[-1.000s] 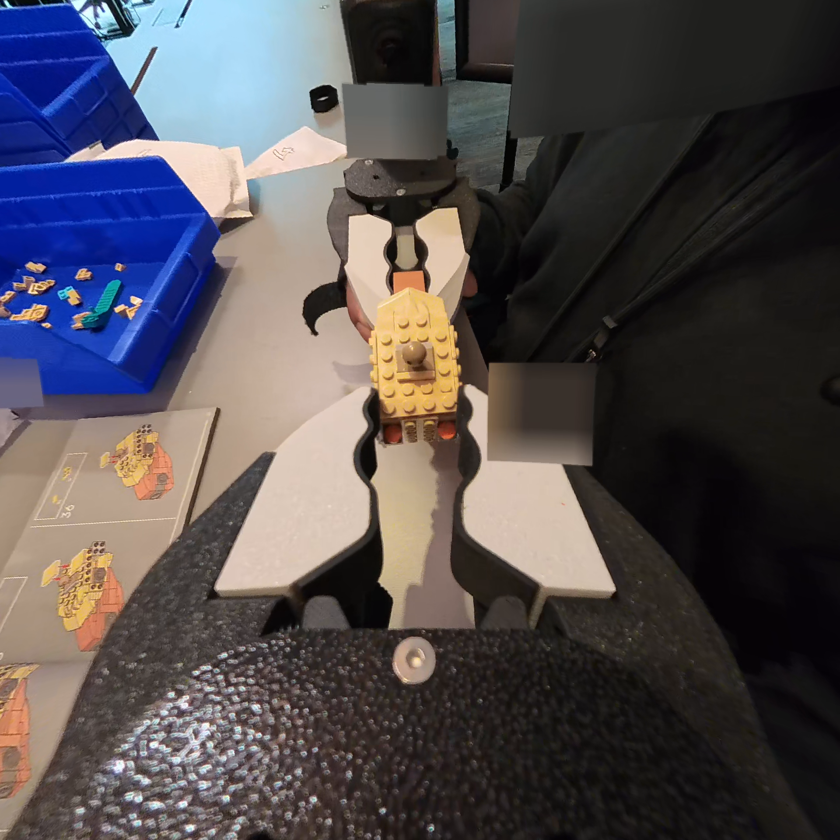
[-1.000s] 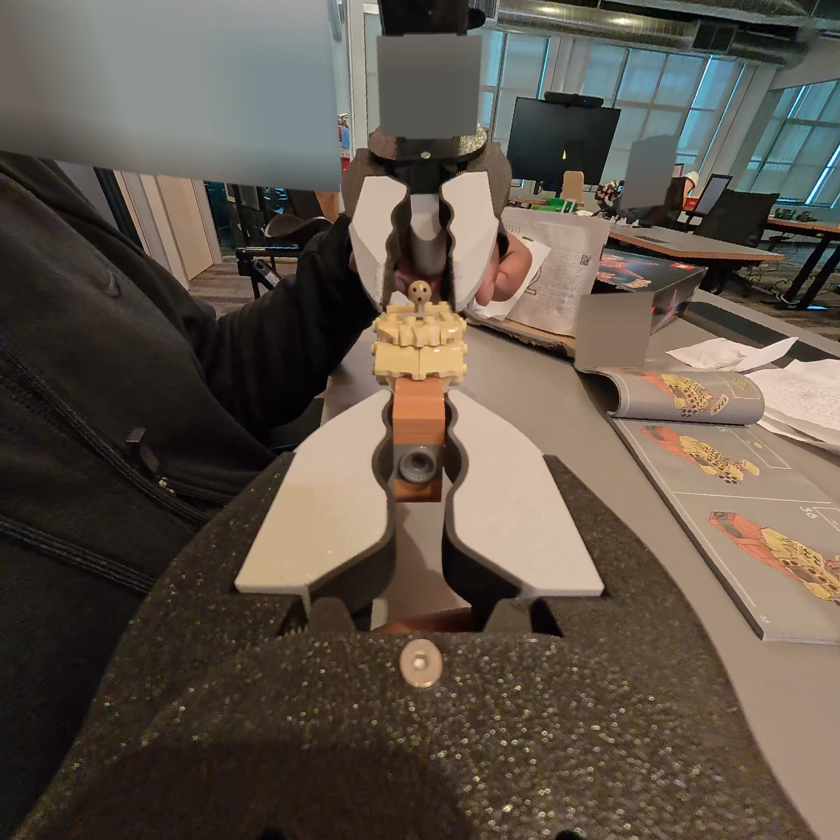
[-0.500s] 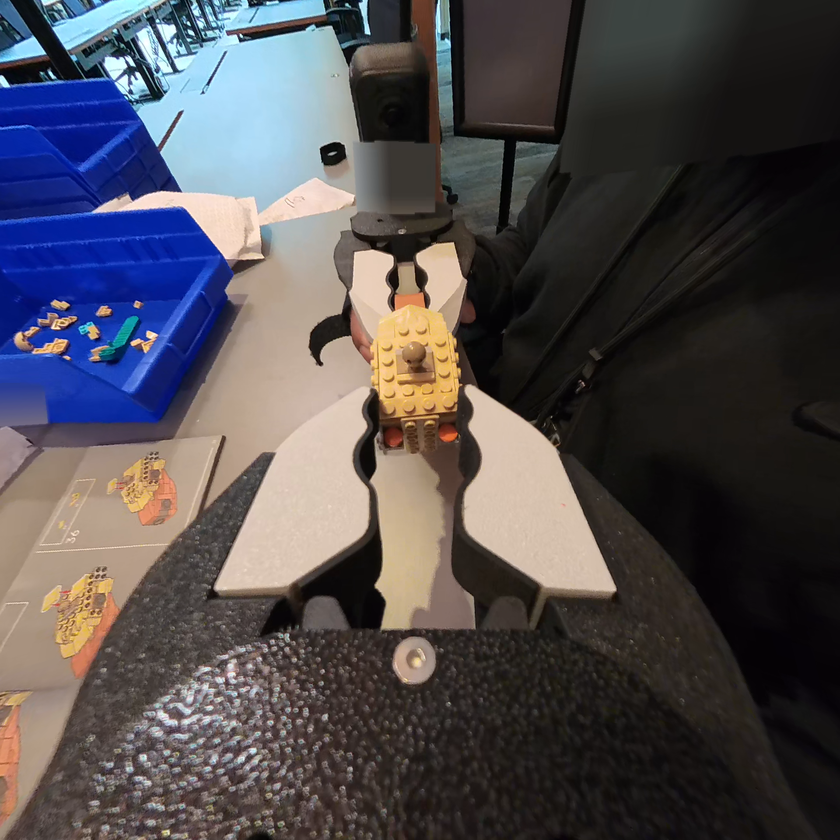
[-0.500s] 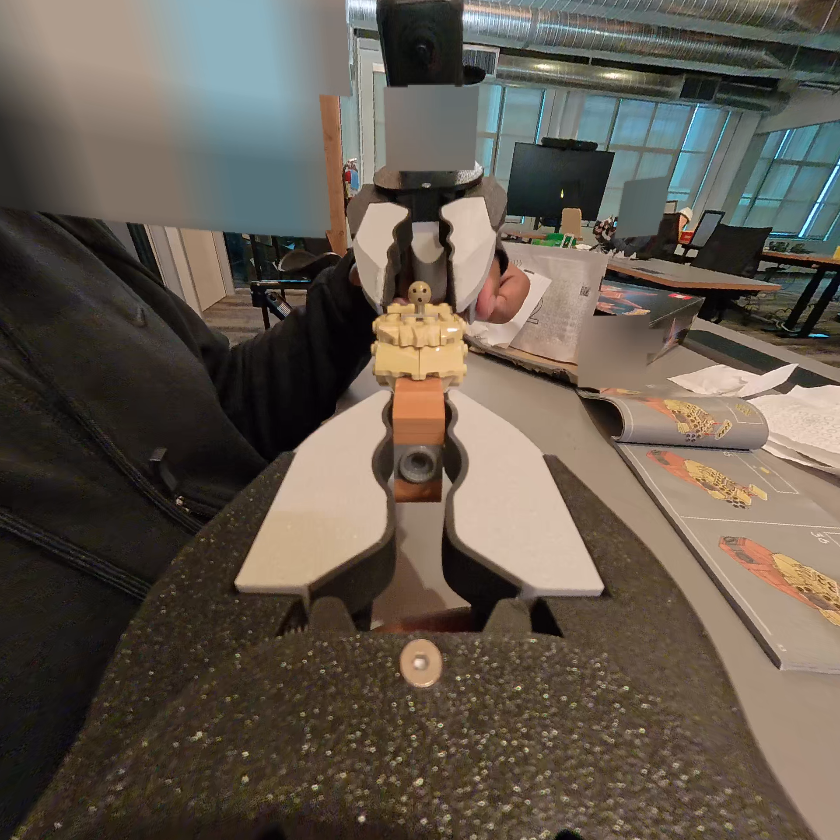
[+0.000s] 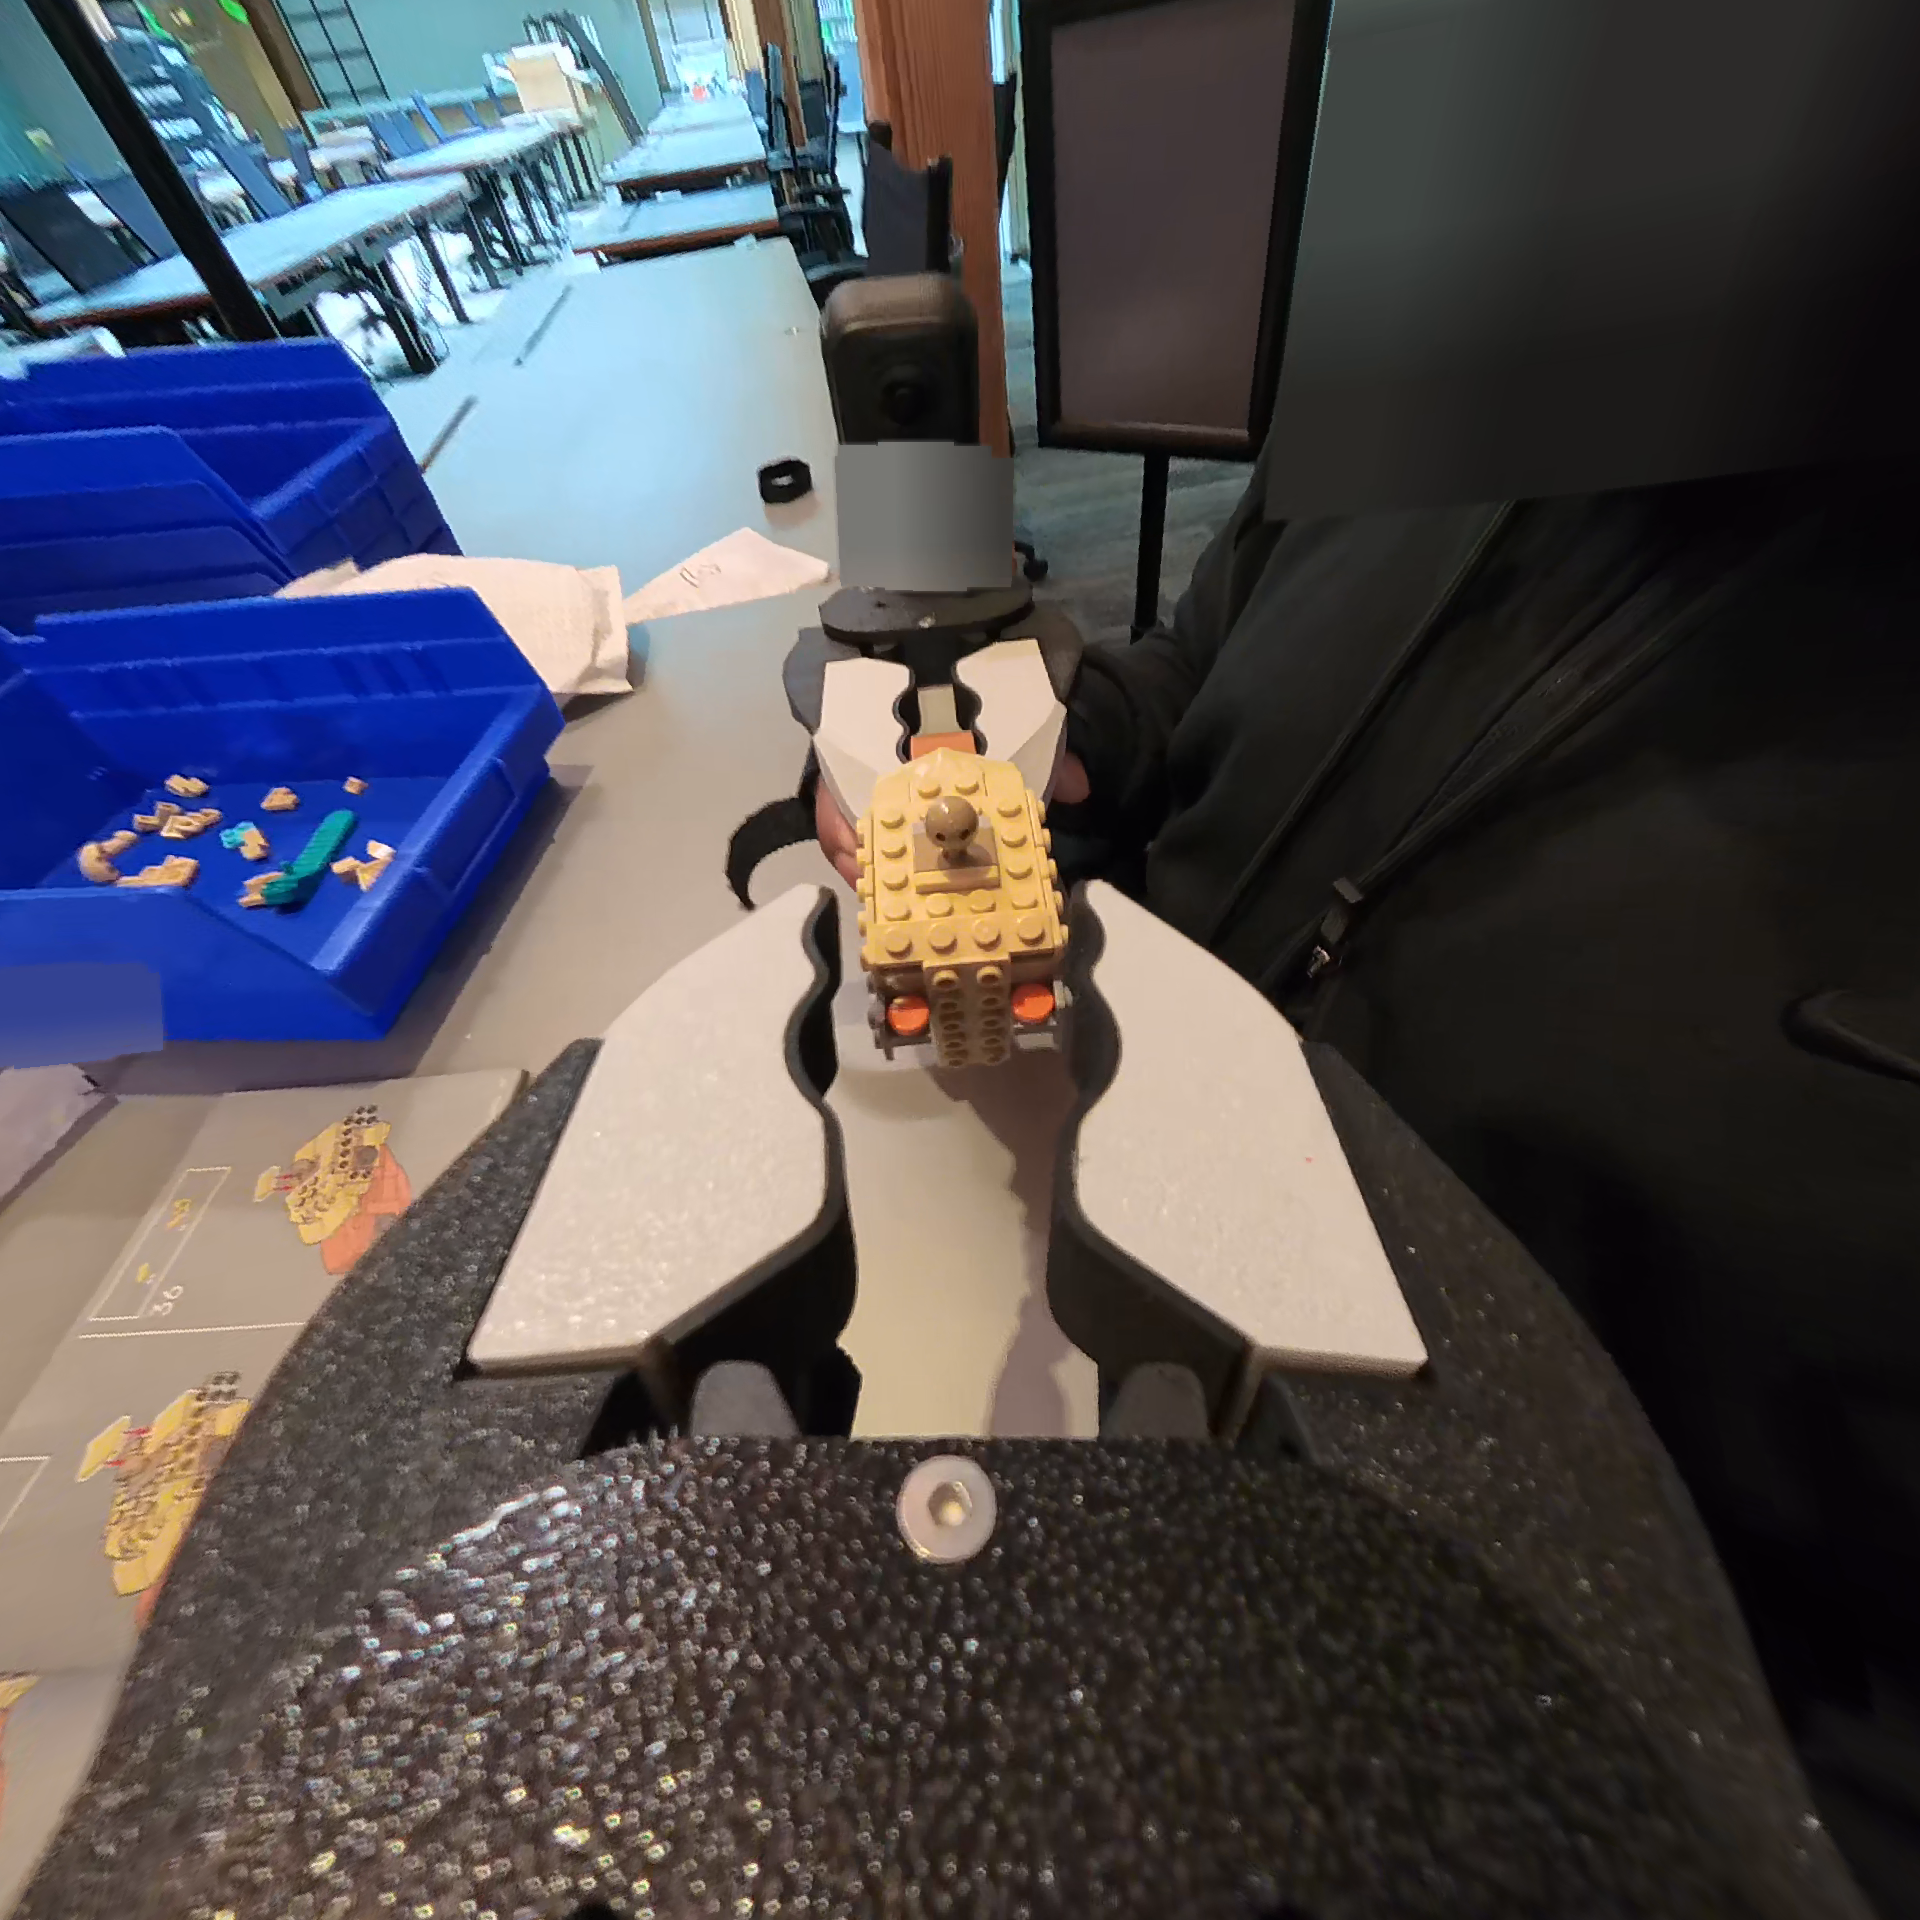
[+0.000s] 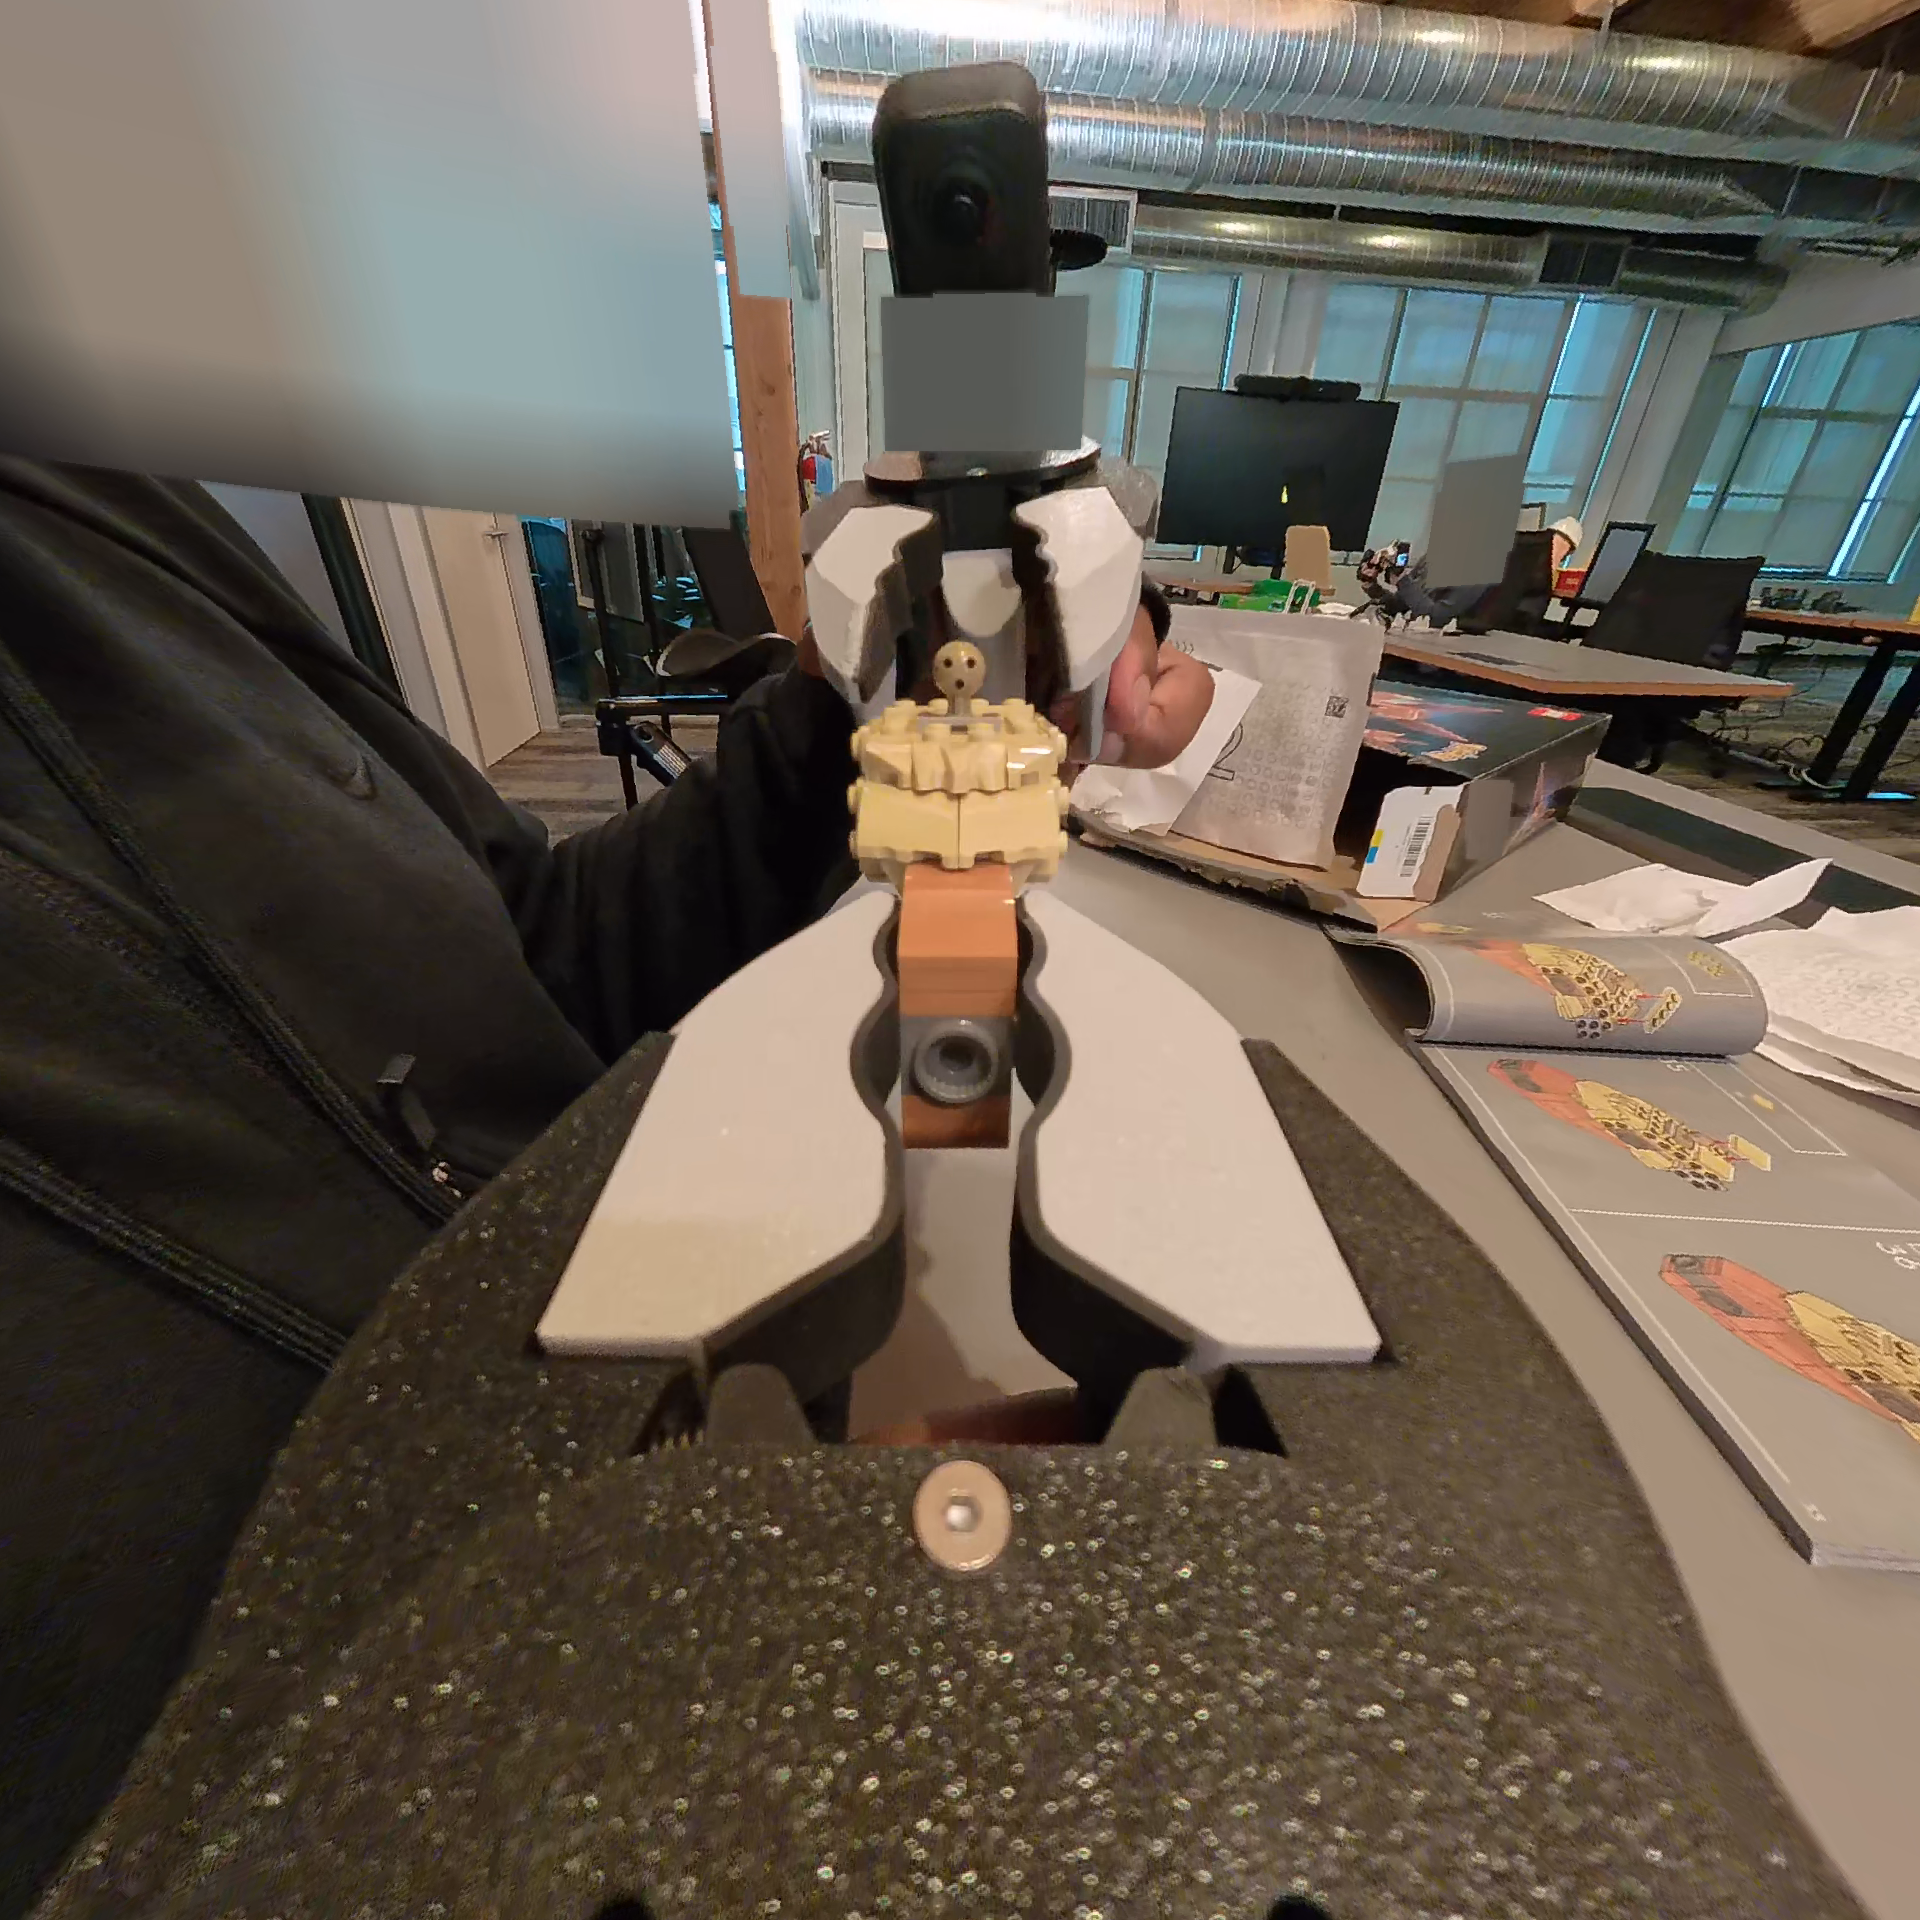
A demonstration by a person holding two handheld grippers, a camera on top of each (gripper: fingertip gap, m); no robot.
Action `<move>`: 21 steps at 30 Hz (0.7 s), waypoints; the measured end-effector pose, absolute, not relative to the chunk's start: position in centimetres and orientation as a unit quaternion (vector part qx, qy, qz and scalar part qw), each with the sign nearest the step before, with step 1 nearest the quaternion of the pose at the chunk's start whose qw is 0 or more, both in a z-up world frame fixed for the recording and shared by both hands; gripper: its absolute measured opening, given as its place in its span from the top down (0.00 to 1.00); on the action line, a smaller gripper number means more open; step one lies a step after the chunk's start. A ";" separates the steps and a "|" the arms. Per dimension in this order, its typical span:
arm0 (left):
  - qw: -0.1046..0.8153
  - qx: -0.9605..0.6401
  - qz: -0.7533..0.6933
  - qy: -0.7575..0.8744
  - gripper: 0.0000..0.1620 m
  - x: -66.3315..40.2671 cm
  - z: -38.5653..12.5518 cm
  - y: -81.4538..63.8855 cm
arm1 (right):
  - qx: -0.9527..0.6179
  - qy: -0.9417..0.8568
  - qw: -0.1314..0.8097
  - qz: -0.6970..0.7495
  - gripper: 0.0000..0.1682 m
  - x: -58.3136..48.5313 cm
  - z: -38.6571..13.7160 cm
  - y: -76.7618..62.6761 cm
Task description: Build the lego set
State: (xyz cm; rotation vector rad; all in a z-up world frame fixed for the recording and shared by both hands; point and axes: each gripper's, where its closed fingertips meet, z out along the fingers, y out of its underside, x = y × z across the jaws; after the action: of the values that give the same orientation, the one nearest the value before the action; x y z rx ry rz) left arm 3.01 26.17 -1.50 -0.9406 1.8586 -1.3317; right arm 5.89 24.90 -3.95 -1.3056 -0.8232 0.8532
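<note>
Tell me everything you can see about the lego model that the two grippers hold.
The lego model looks like plastic: a tan studded top with a small ball-topped knob, two orange round studs on the end facing the left wrist view, and an orange-brown block with a grey round socket at the other end. It is held above the table. The right gripper clamps the orange-brown end; the left gripper flanks the tan end, contact unclear.

A grey table (image 5: 644, 436) carries blue bins (image 5: 312, 727) and an open instruction booklet (image 5: 208, 1247) left of the left gripper (image 5: 951, 977).
</note>
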 end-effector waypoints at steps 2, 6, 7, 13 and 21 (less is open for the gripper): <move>0.345 -0.355 -0.511 0.703 0.74 3.0 -1.1 26.3 | -0.571 -0.358 0.637 0.375 0.90 6.0 -3.9 24.9; 0.444 -0.311 -0.461 0.703 0.72 2.3 -0.1 27.1 | -0.567 -0.346 0.640 0.386 0.90 6.5 -3.4 25.0; 0.476 -0.297 -0.434 0.705 0.72 2.1 0.1 27.3 | -0.567 -0.342 0.641 0.388 0.90 6.6 -3.3 25.0; 0.598 -0.186 -0.258 0.736 0.69 1.7 0.8 25.5 | -0.566 -0.325 0.635 0.413 0.90 7.3 -2.9 25.0; 0.628 -0.160 -0.130 0.751 0.69 3.0 -0.1 25.7 | -0.567 -0.315 0.639 0.412 0.90 7.9 -2.7 25.1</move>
State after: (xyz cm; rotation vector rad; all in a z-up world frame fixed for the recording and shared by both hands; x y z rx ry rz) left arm 3.02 25.69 -0.11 -0.3662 1.7206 -0.2982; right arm 7.90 25.07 -2.73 -1.2944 -0.7186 0.9409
